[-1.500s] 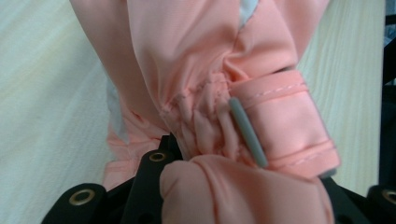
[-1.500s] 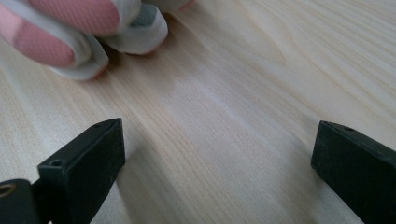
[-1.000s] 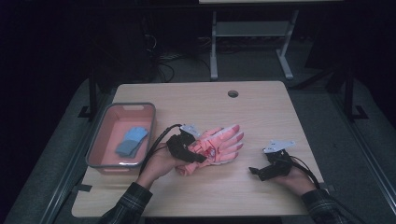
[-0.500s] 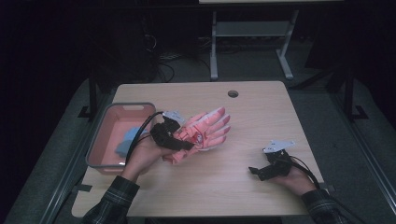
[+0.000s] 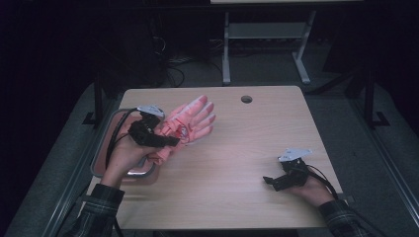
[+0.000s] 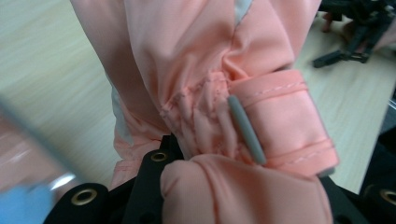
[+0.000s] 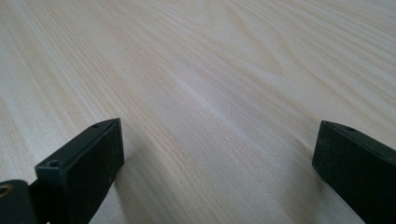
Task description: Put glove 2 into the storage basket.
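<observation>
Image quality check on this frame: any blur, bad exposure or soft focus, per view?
High view: the room is near black, the table evenly lit, and the pink glove slightly soft. Left gripper view: glove cuff sharp, lower-left corner smeared where the bin's rim passes. Right gripper view: wood grain crisp far off, the right gripper's jaws softer up close.

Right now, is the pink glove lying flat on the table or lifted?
Lifted: the left gripper clamps the pink glove at its cuff, fingers spread above the table.
</observation>
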A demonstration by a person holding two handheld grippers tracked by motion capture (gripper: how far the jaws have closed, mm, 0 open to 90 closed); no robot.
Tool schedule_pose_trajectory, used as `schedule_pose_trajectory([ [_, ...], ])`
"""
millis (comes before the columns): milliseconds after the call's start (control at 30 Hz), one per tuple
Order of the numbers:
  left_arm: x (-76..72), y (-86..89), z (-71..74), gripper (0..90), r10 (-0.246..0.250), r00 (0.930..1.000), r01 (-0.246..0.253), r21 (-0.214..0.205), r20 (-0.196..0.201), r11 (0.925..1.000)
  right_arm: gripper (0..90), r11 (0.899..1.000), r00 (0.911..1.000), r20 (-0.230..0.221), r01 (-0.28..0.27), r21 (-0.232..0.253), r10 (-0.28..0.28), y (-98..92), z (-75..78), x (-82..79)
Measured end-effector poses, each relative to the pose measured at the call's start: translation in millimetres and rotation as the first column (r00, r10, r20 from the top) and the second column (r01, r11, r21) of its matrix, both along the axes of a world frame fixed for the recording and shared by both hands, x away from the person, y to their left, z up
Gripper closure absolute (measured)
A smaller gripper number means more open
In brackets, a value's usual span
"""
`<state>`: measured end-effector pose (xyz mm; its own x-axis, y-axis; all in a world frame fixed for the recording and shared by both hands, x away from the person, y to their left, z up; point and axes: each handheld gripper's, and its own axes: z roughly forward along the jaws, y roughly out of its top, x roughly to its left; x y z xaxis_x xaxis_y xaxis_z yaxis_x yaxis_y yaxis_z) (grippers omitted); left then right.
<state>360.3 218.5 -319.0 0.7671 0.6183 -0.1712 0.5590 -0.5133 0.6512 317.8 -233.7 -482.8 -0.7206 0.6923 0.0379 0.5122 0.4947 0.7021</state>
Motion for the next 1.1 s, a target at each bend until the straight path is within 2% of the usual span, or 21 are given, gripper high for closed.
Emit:
schedule_pose_trajectory([
  [133, -0.7, 24.6, 3.1, 68.5, 0.071, 0.9975, -0.071, -0.009, 0.004, 0.9974, 1.6, 1.000, 1.0000, 0.000, 0.001, 0.001, -0.001, 0.1, 0.0, 0.1],
  [233, -2.5, 44.4, 2.1, 68.5, 0.123, 0.9923, -0.123, -0.008, 0.006, 0.9923, 1.6, 1.000, 1.0000, 0.000, 0.001, 0.001, -0.001, 0.1, 0.0, 0.1],
  [333, -4.8, 64.3, -0.9, 68.4, 0.176, 0.9844, -0.176, -0.004, 0.004, 0.9844, 1.6, 1.000, 1.0000, -0.001, 0.002, 0.001, -0.002, 0.2, 0.0, 0.1],
  [433, -6.9, 82.9, -6.4, 68.4, 0.227, 0.9738, -0.227, -0.005, -0.004, 0.9738, 1.6, 1.000, 1.0000, -0.001, 0.002, 0.001, -0.002, 0.3, 0.0, 0.2],
  [633, -6.0, 112.9, -27.8, 68.1, 0.330, 0.9430, -0.330, 0.017, -0.041, 0.9439, 1.6, 1.000, 1.0000, -0.001, 0.005, 0.002, -0.005, 0.5, -0.1, 0.4],
  [700, -4.1, 117.7, -35.7, 68.0, 0.346, 0.9361, -0.346, 0.020, -0.061, 0.9381, 1.6, 1.000, 1.0000, -0.001, 0.005, 0.002, -0.005, 0.5, -0.1, 0.4],
  [800, -0.3, 123.7, -46.6, 67.4, 0.377, 0.9214, -0.379, -0.012, -0.095, 0.9251, 1.6, 1.000, 1.0000, -0.001, 0.006, 0.002, -0.006, 0.5, -0.1, 0.5],
  [867, 2.1, 127.9, -50.5, 67.2, 0.389, 0.9152, -0.394, -0.028, -0.103, 0.9187, 1.6, 1.000, 1.0000, -0.001, 0.006, 0.002, -0.006, 0.6, -0.1, 0.5],
  [900, 2.7, 129.0, -51.7, 67.2, 0.401, 0.9100, -0.406, -0.029, -0.106, 0.9136, 1.6, 1.000, 1.0000, -0.001, 0.006, 0.002, -0.006, 0.6, 0.0, 0.4],
  [933, 3.8, 131.0, -53.3, 67.1, 0.414, 0.9048, -0.417, -0.009, -0.099, 0.9088, 1.6, 1.000, 1.0000, -0.001, 0.006, 0.002, -0.006, 0.6, -0.1, 0.5],
  [1000, 5.2, 134.8, -56.8, 66.9, 0.429, 0.8971, -0.432, 0.002, -0.104, 0.9021, 1.6, 1.000, 1.0000, 0.000, 0.005, 0.001, -0.005, 0.5, -0.1, 0.5],
  [1100, 6.5, 136.7, -64.3, 65.5, 0.431, 0.8940, -0.433, 0.009, -0.123, 0.9013, 1.6, 1.000, 1.0000, 0.000, 0.005, 0.002, -0.005, 0.5, -0.1, 0.5],
])
